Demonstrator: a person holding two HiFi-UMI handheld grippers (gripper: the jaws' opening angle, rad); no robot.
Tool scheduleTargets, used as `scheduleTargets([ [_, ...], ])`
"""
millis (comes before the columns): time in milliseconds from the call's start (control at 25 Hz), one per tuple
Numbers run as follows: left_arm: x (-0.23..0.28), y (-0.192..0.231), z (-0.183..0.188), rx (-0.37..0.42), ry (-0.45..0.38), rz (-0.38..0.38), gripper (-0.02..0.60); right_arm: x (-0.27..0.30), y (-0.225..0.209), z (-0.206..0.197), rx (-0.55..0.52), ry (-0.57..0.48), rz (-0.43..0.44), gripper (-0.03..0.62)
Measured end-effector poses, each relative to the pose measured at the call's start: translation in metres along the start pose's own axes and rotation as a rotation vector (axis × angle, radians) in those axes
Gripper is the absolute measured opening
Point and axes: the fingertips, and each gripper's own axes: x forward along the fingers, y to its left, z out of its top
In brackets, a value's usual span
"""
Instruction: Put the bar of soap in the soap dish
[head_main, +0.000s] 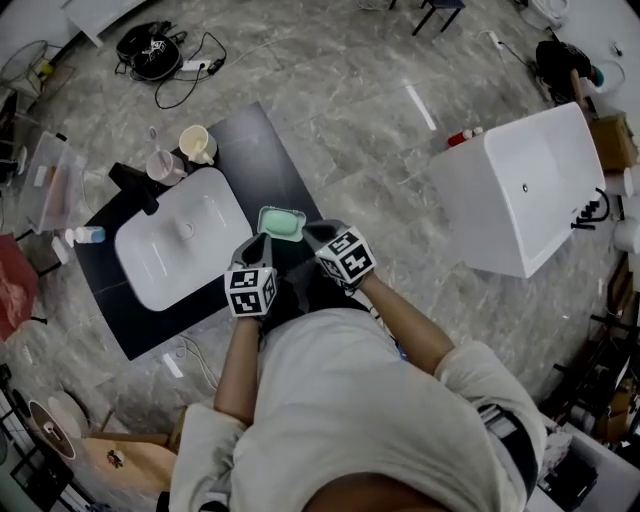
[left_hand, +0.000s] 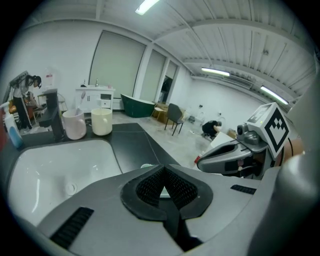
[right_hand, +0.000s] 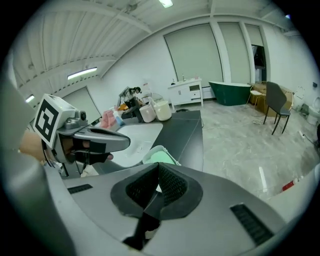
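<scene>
One green soap (head_main: 283, 225) is lying in the one white dish (head_main: 267, 215), which is sitting on the black counter (head_main: 250, 140) just at 3 o'clock of the single white sink (head_main: 215, 215). In the right gripper view the soap is showing just beyond the jaw tips, at 12 o'clock.

Two grippers are hovering side by side near the counter's front edge, at 6 o'clock of the dish. The left gripper (head_main: 258, 243) is keeping its jaws pressed together with nothing between the pads, and it is sitting at 7 o'clock of the dish. The right gripper (head_main: 312, 233) is likewise holding its jaws pressed together on nothing, at 4 o'clock of the dish. Neither one is touching the soap.

Two cups (head_main: 197, 143) are standing side by side at 11 o'clock of the sink, one cream and one pinkish. One black faucet (head_main: 135, 187) is rising at the sink's 10 o'clock. One white bathtub (head_main: 520, 190) is standing on the floor well apart, at 3 o'clock of the counter.
</scene>
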Motion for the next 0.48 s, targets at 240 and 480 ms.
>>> scheduleTargets([
  [240, -0.028, -0.004, 0.040, 0.000, -0.090, 0.015, 0.017, -0.024, 0.019, 0.046, -0.044, -0.145, -0.020, -0.002],
  [480, -0.065, -0.009, 0.100, 0.019, -0.242, 0.044, 0.017, -0.071, 0.032, 0.118, -0.136, -0.381, -0.081, -0.002],
])
